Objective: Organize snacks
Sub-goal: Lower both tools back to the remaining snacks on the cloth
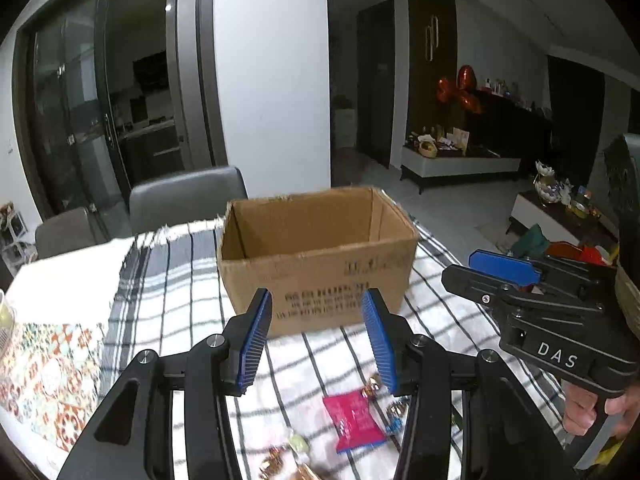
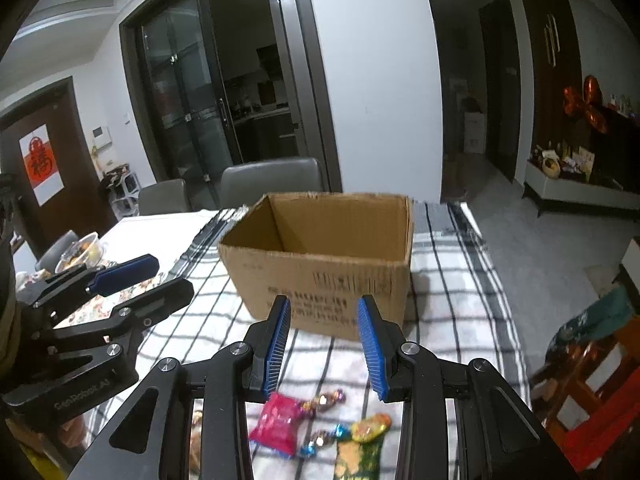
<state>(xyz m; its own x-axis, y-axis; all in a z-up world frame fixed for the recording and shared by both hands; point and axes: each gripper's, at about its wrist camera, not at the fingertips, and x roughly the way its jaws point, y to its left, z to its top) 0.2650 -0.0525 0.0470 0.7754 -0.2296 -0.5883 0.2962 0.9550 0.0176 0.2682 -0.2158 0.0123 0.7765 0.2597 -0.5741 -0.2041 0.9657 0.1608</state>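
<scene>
Both grippers tip down toward the counter [image 1: 168, 280], which has a checked cloth [image 2: 460, 280] on it. The left gripper [image 1: 317, 338] has its blue fingers [image 1: 254, 340] partly open, and nothing is between them. Past its fingertips stands an open cardboard box [image 1: 316, 256]. Below the fingers, close to the camera, lies a pink snack packet [image 1: 354, 420] with small wrapped candies [image 1: 394, 416] beside it. The right gripper [image 2: 324, 344] points the same way, fingers [image 2: 370, 344] partly open and holding nothing. The box sits just beyond its fingertips too. Under these fingers lie the pink packet, some shiny candies and a green packet [image 2: 358, 454]. To the right of the left fingers, a person's hand [image 1: 592, 412] grips the handle of the right gripper.
</scene>
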